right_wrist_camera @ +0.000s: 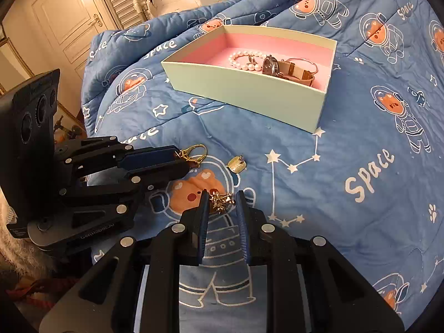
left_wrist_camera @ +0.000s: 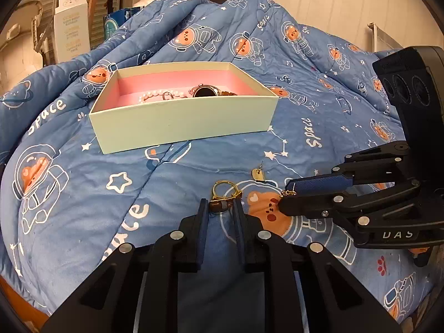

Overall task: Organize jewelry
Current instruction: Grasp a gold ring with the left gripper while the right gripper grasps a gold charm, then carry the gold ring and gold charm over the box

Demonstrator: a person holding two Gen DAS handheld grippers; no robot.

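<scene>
A pale box with a pink lining (left_wrist_camera: pixel 177 119) (right_wrist_camera: pixel 249 88) sits on the blue space-print quilt. It holds a pearl bracelet (left_wrist_camera: pixel 155 95) (right_wrist_camera: pixel 245 61) and a watch (left_wrist_camera: pixel 205 91) (right_wrist_camera: pixel 273 66). My left gripper (left_wrist_camera: pixel 220 205) (right_wrist_camera: pixel 184 158) is closed around a gold ring with a brown stone (left_wrist_camera: pixel 222 194) (right_wrist_camera: pixel 194 152), low on the quilt. My right gripper (right_wrist_camera: pixel 220 201) (left_wrist_camera: pixel 285 194) is closed around a small gold star-shaped earring (right_wrist_camera: pixel 220 201) (left_wrist_camera: pixel 288 193). A small gold stud earring (left_wrist_camera: pixel 258 173) (right_wrist_camera: pixel 237 163) lies loose on the quilt between the grippers.
The quilt (left_wrist_camera: pixel 194 41) bunches up high behind the box. A white carton (left_wrist_camera: pixel 70 25) and shelves stand beyond the bed at the left. A white door (right_wrist_camera: pixel 69 19) shows at the far left of the right wrist view.
</scene>
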